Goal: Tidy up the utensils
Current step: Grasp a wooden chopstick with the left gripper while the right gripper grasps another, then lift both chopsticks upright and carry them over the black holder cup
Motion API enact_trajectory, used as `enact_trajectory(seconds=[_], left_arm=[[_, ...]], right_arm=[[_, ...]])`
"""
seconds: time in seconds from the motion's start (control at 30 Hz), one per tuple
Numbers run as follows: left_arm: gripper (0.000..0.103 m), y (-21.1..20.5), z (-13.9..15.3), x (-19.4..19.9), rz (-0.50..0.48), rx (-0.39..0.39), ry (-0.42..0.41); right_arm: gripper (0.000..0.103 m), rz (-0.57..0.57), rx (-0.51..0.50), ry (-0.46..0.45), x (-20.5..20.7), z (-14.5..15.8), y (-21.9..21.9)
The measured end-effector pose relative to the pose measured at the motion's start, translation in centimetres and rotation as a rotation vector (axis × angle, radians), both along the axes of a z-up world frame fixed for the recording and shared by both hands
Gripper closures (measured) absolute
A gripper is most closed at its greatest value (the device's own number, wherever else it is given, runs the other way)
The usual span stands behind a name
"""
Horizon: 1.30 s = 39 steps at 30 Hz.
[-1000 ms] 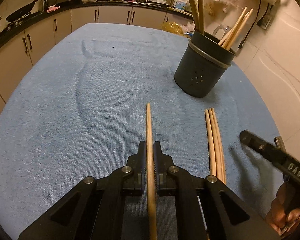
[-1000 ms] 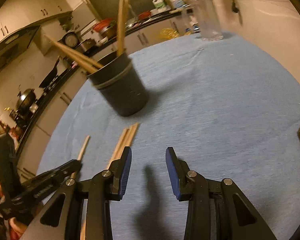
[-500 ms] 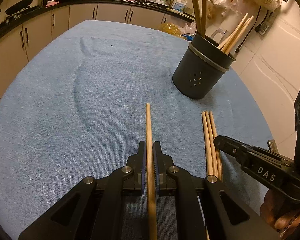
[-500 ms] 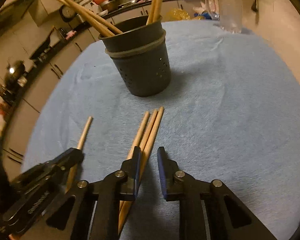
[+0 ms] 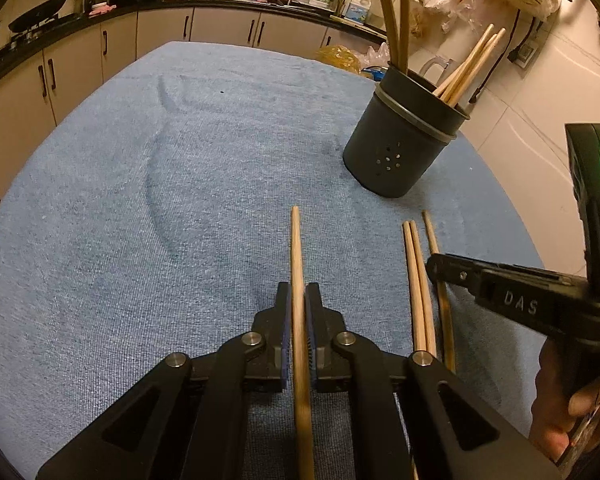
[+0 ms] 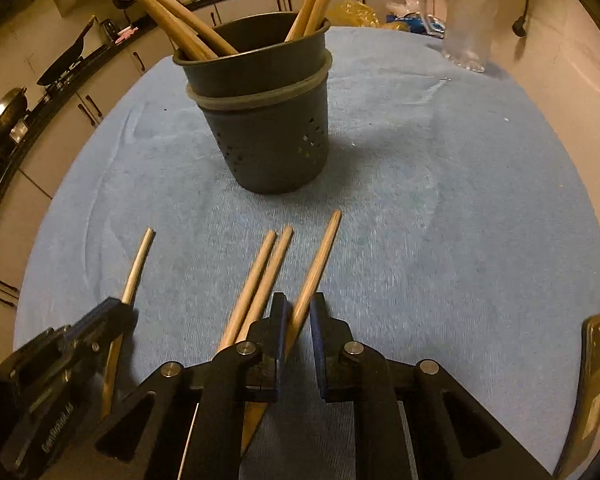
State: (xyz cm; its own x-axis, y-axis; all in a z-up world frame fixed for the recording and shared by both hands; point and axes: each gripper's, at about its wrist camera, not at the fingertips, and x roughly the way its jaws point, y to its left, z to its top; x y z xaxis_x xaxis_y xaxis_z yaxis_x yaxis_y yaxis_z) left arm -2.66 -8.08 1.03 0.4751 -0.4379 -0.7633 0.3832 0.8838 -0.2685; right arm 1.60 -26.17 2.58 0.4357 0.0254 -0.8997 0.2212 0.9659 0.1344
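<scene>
Near the dark utensil holder, each hand-held gripper clamps one chopstick, left and right, its jaws just closing; lifting into the holder likely follows.

Left gripper angled down, jaws clamped on a chopstick. Right gripper pitched steeper, jaws have just been closing with a chopstick between them, pads look pressed on it. Hand grips right handle
</scene>
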Motion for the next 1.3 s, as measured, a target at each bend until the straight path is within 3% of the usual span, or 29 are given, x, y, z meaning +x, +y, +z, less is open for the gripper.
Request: enact_trajectory(seconds=[0.17,0.37,0.6,0.77,1.0,1.3], left_arm=[[0.097,0.0,0.0,0.1,0.0,-0.011,0.006],[0.097,0.3,0.1,0.4,0.007,-0.019,0.05],[0.097,-1.4,0.9,1.3,-0.025,0.117,0.137],[0.097,-2.3,1.0,1.8,-0.038,0.164,0.156],[0.096,-2.7,1.3,1.8,-0.036,0.17,0.15],[0.096,-2.4,1.0,1.4,-0.035,0.169,0.131]], right_arm=[[0.096,-0.008,0.119,-0.055,-1.0,0.2,-1.2],[0.096,0.014,0.148,-0.139,-2.6,1.7,-1.1],[0.095,0.043,0.107,-0.073,-2.7,1.0,-1.2],[0.095,0.046,0.08,-0.006,-1.9,-0.1,-1.9],[0.094,0.119,-0.029,0.059,-1.1,0.1,-0.7],[0.093,0.154,-0.025,0.06,-1.0,0.0,-0.8]])
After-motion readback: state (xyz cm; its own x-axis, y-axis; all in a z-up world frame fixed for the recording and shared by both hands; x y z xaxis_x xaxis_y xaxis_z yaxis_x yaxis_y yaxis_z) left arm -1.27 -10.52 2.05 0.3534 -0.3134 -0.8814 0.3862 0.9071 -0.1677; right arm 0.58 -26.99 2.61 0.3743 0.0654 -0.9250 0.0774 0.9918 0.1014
